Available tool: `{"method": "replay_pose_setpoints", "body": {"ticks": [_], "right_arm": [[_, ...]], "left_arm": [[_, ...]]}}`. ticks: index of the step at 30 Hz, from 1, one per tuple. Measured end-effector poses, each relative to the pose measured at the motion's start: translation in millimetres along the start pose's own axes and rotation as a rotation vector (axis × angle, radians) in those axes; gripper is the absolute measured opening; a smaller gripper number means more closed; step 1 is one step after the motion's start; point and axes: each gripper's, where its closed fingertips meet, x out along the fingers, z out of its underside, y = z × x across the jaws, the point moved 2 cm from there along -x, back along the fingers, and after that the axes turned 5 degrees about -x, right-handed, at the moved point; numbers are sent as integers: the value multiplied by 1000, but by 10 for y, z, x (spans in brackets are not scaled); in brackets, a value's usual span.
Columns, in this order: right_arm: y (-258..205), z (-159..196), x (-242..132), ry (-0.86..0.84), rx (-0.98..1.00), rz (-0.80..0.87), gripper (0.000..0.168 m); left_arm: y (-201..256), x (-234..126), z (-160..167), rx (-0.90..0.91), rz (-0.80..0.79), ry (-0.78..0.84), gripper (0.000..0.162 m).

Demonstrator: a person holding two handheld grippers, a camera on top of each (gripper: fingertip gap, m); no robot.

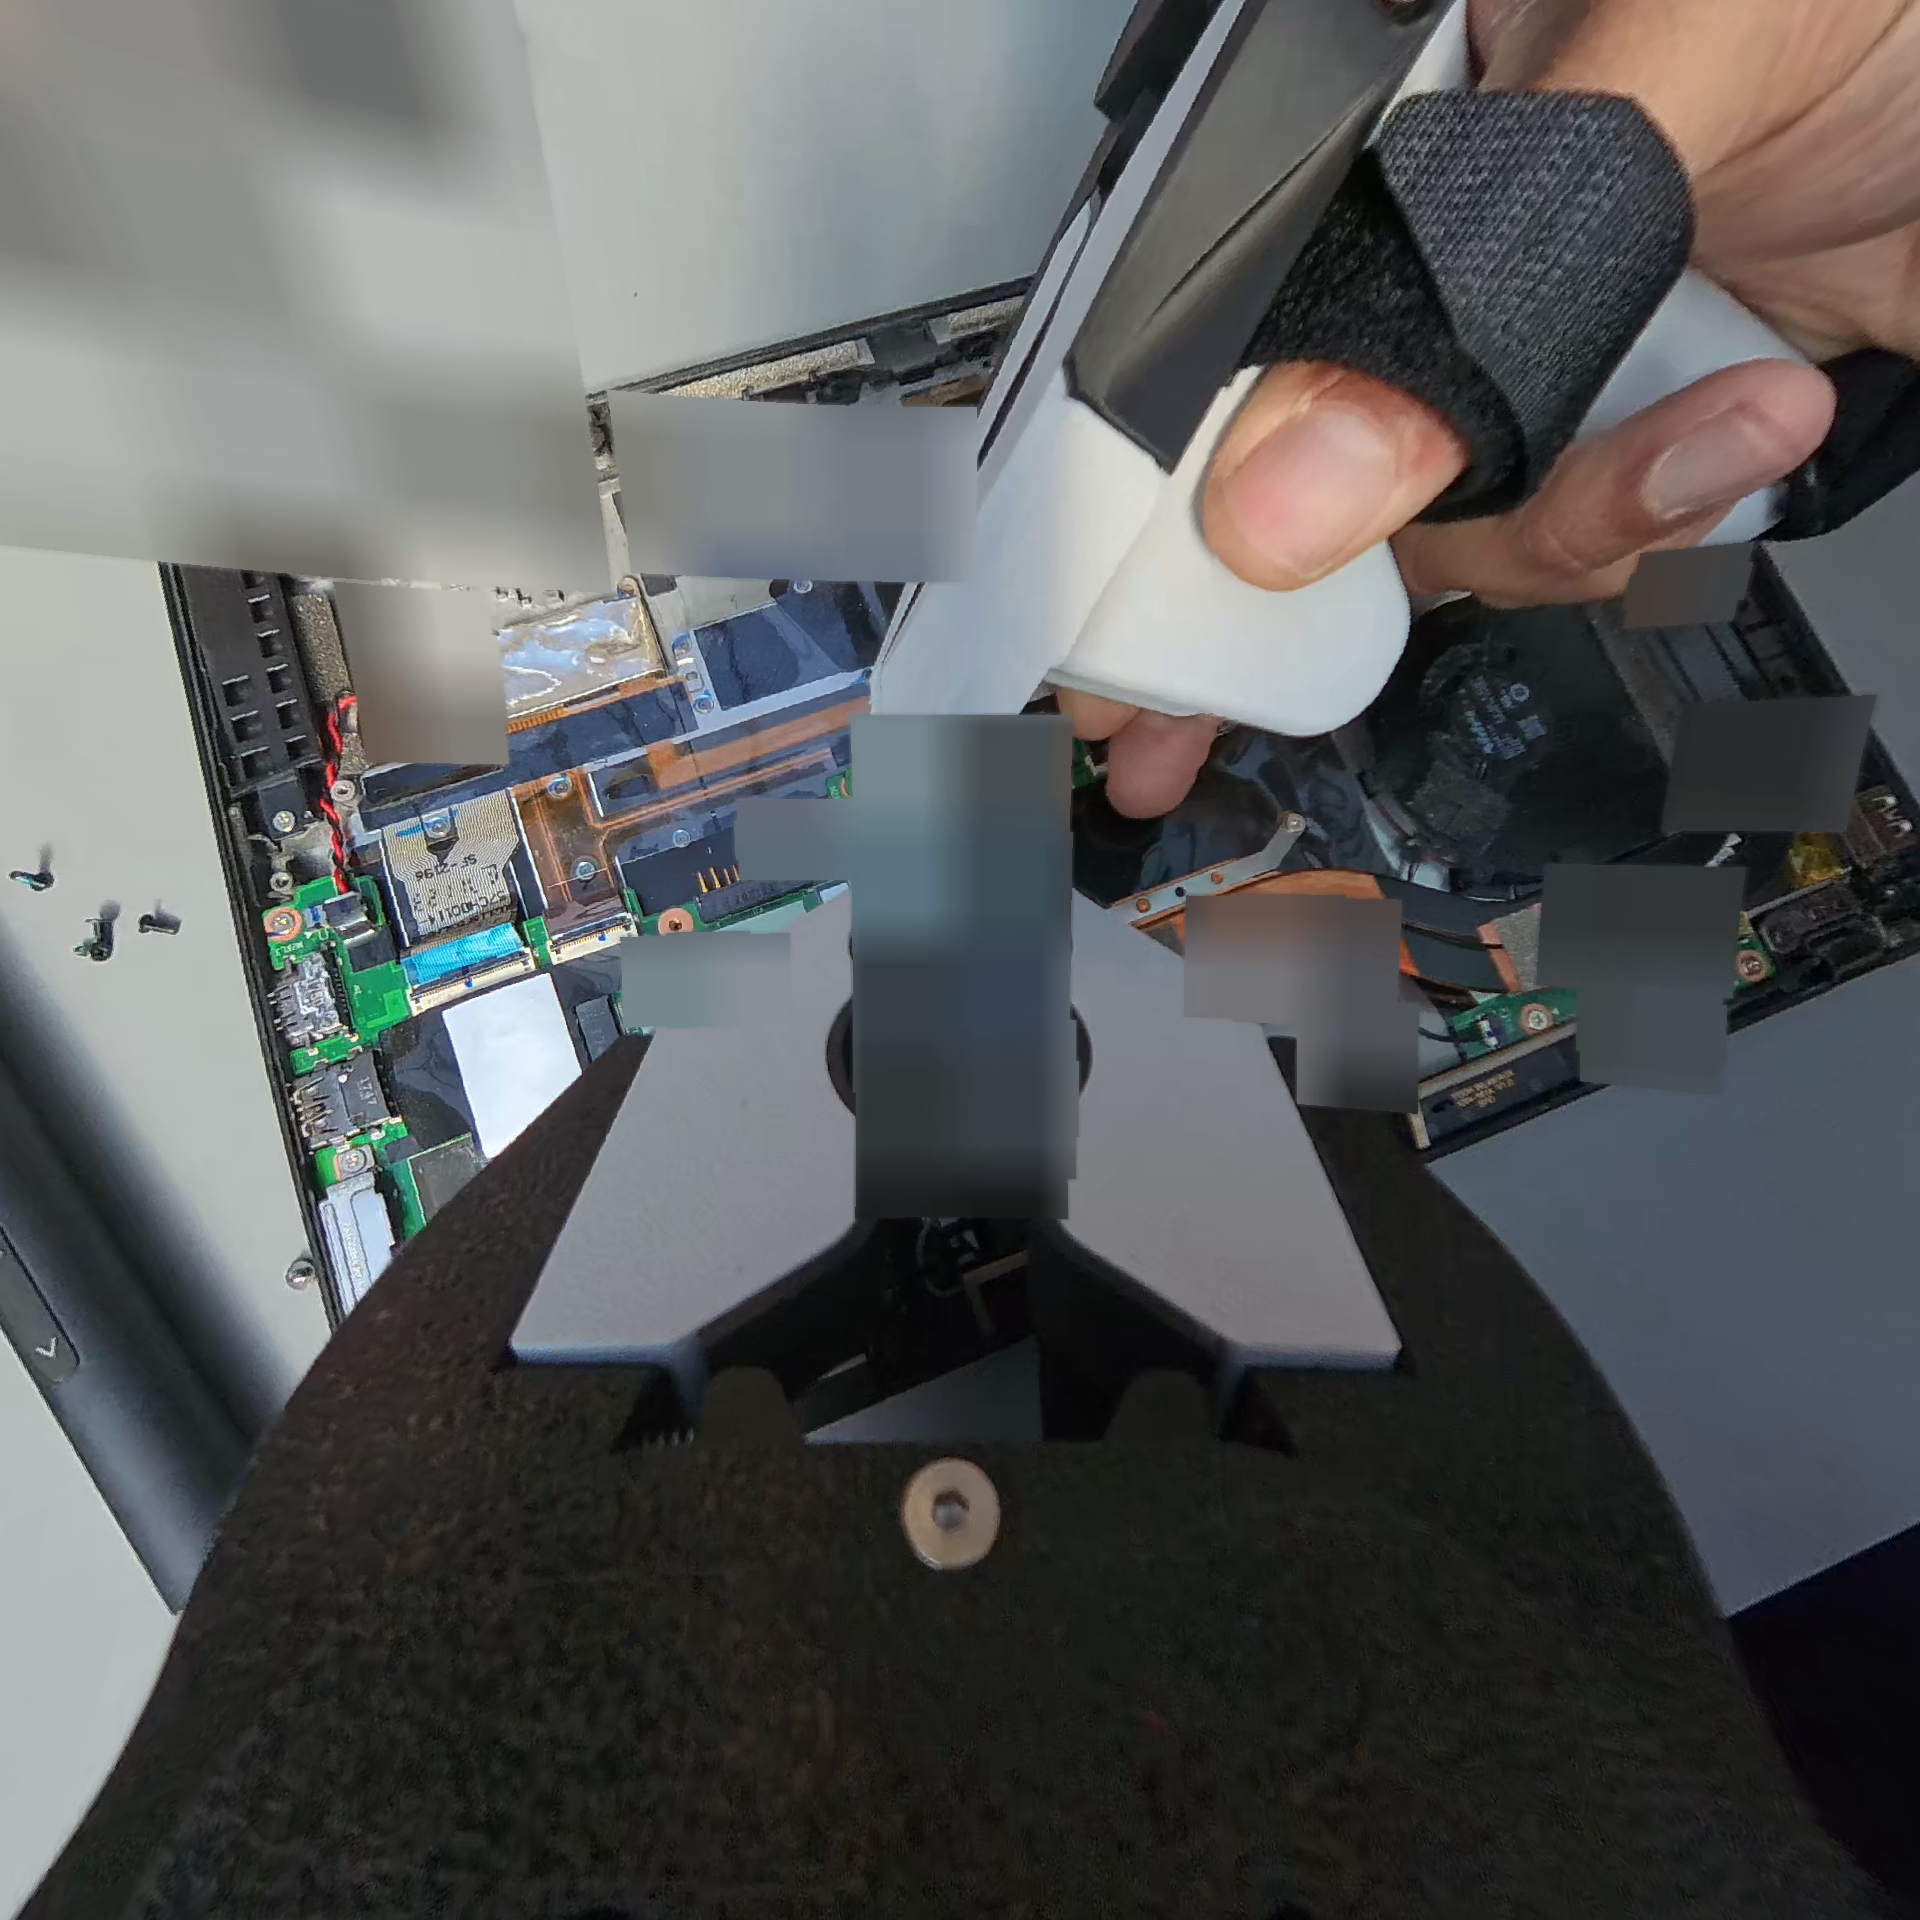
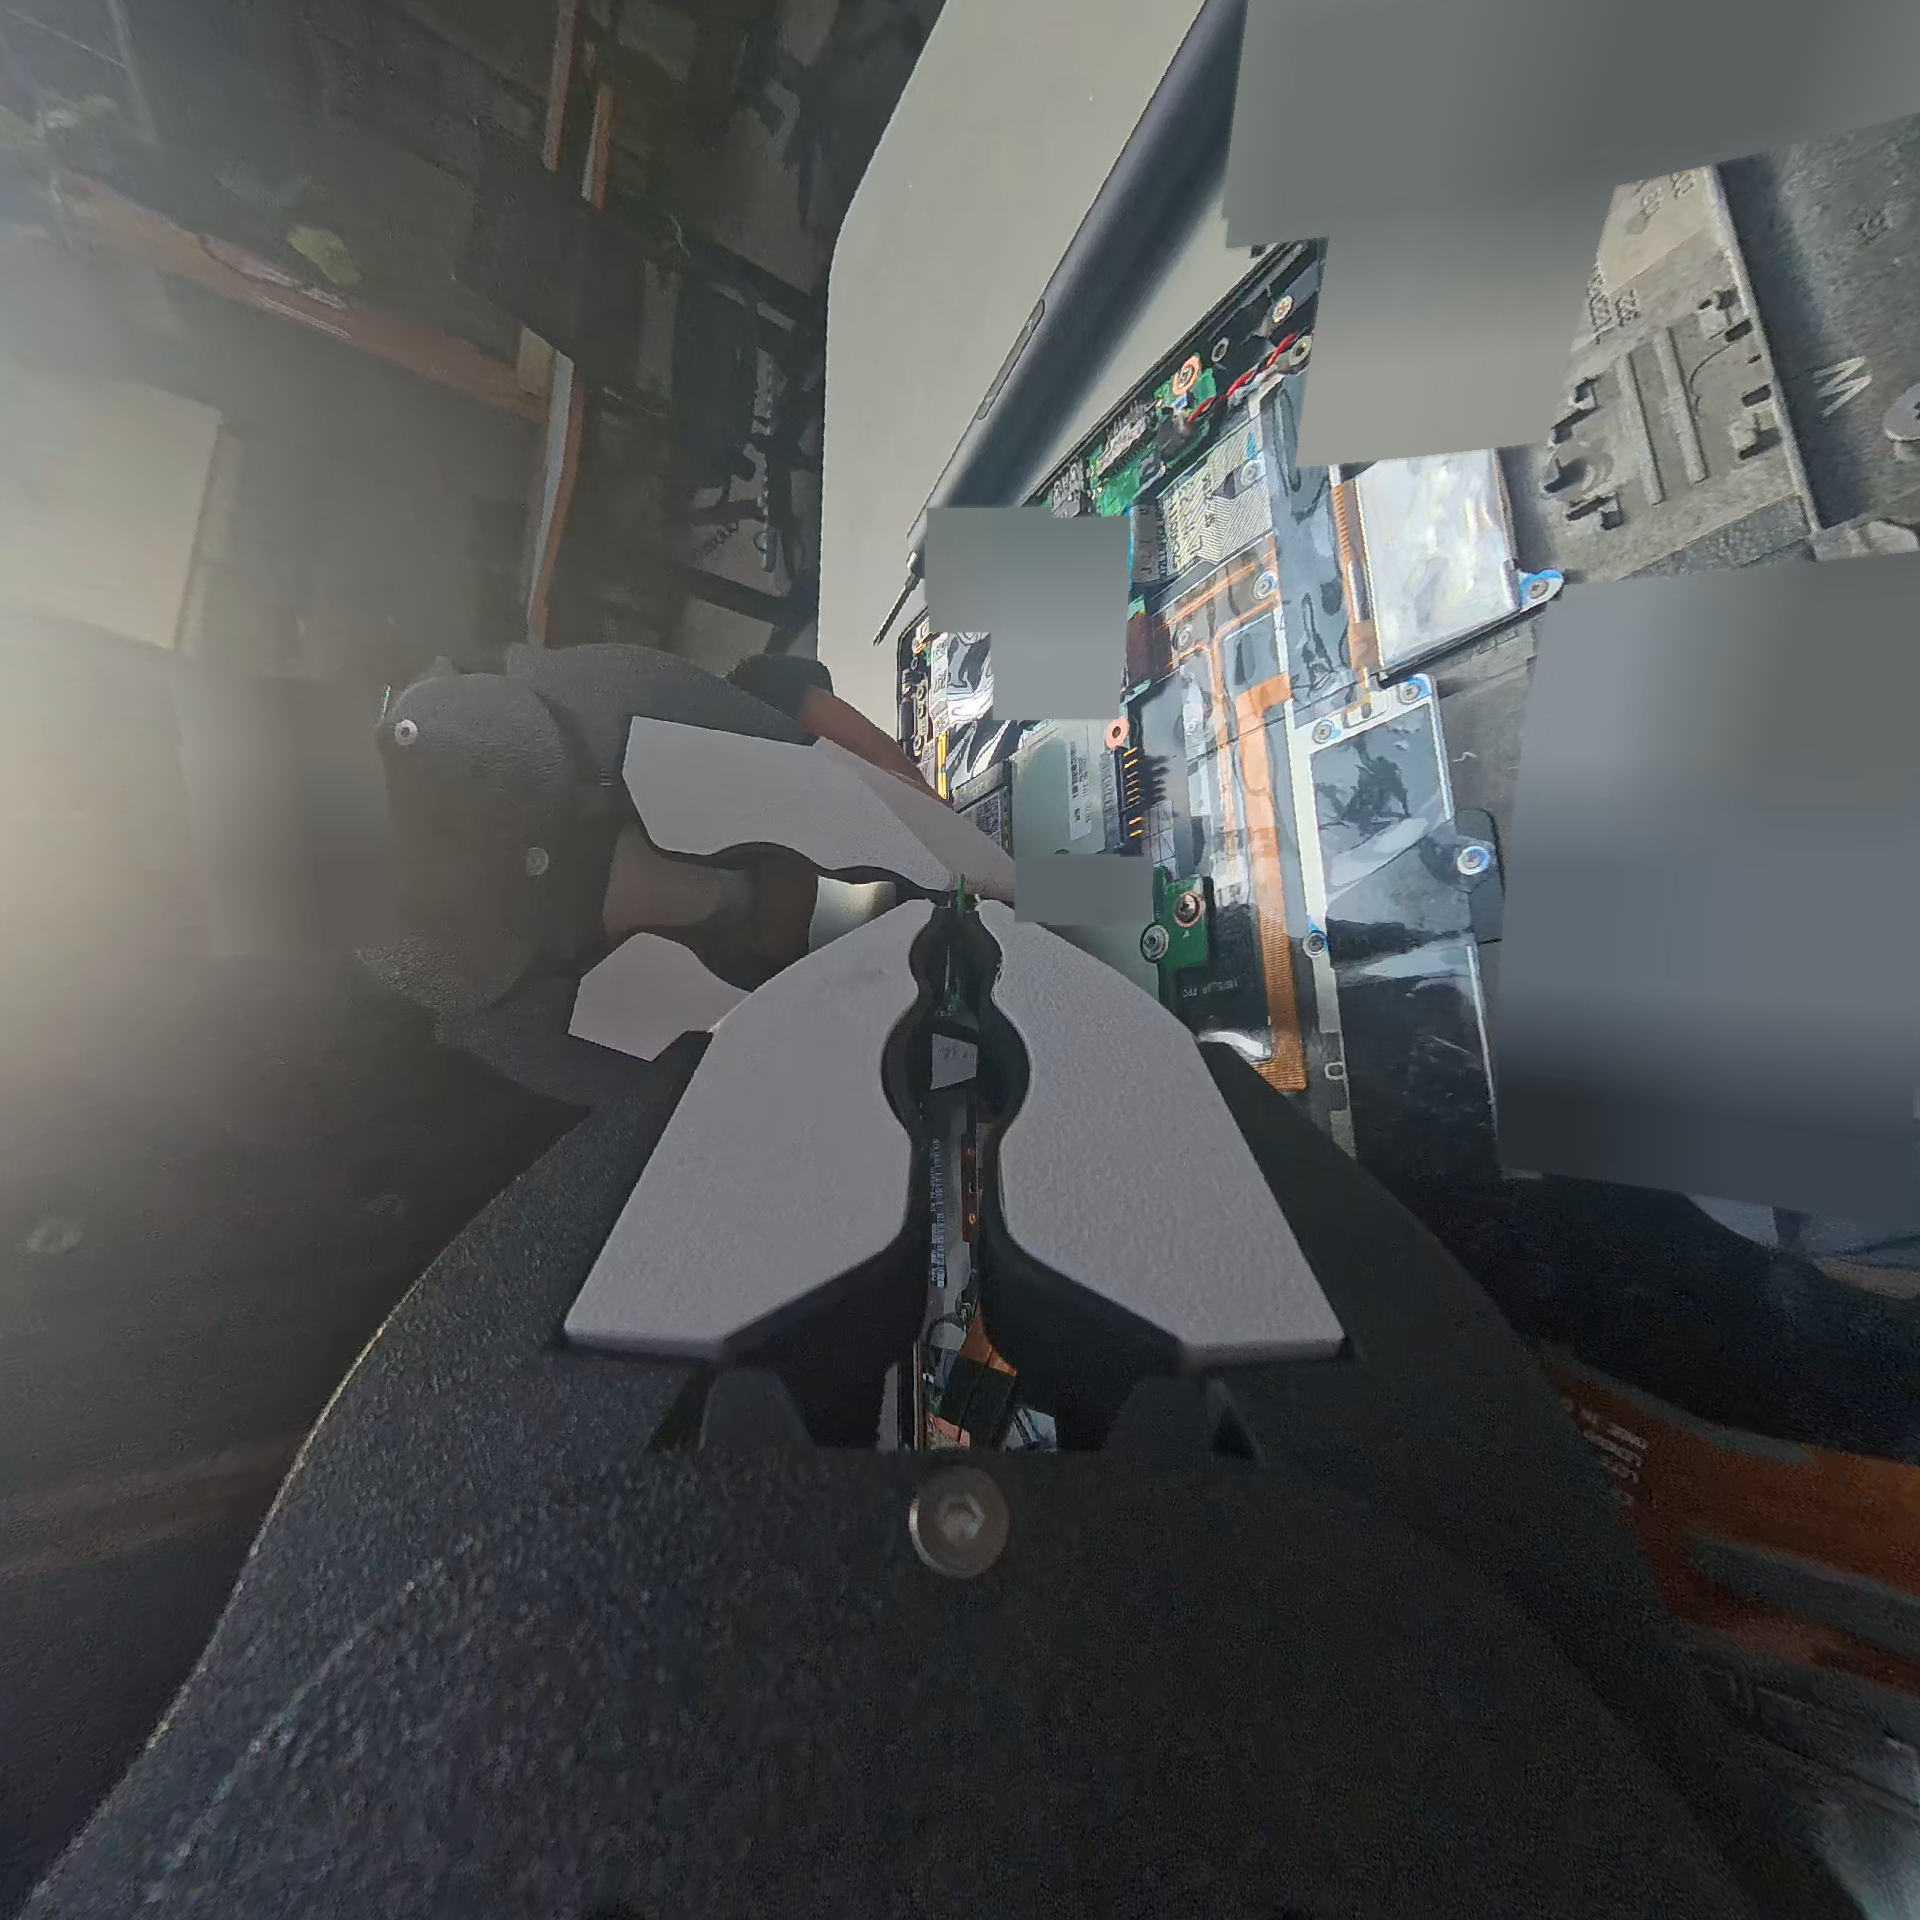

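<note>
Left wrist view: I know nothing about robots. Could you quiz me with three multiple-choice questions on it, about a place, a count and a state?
1. Where are the small loose dark screws?
A. On the pale grey table, left of the black laptop computer
B. Inside the laptop
C. In a hand

2. How many screws?
A. One
B. Three
C. Six

3. The laptop is:
A. Closed
B. Uncovered, with circuit boards bare
C. Wrapped

Answers:
1. A, they lie on the tabletop beside its edge.
2. B, three show.
3. B, green boards and copper strips are exposed.
</note>
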Motion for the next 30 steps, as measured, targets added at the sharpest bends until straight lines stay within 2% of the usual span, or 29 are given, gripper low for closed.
{"method": "replay_pose_setpoints", "body": {"ticks": [5,9,11,13,16,19,21,24,26,30], "right_arm": [[21,-4,-37,-26,-72,22,6],[11,-60,-101,-61,-217,44,26],[-67,-122,-159,-80,-404,72,35],[-122,-110,-214,-191,-691,143,45],[-190,-75,-251,-349,-1165,224,39],[-174,2,-233,-531,-1478,236,42],[-153,44,-200,-618,-1571,198,45],[-119,-18,-170,-712,-1697,157,39],[-165,-106,-136,-726,-1729,102,36],[-153,-153,-83,-830,-1789,17,38]], "left_arm": [[11,10,3,-13,-22,22,25],[13,0,3,-41,-26,36,24],[9,-9,4,-52,-29,46,24],[0,-13,7,-66,-30,57,24],[-7,-19,5,-92,-26,78,24],[-6,-34,0,-117,-23,106,24],[-7,-44,-4,-130,-22,125,24],[-8,-47,-6,-134,-36,143,24],[-8,-42,-10,-137,-47,152,24],[1,-29,-19,-131,-62,162,23]]}}
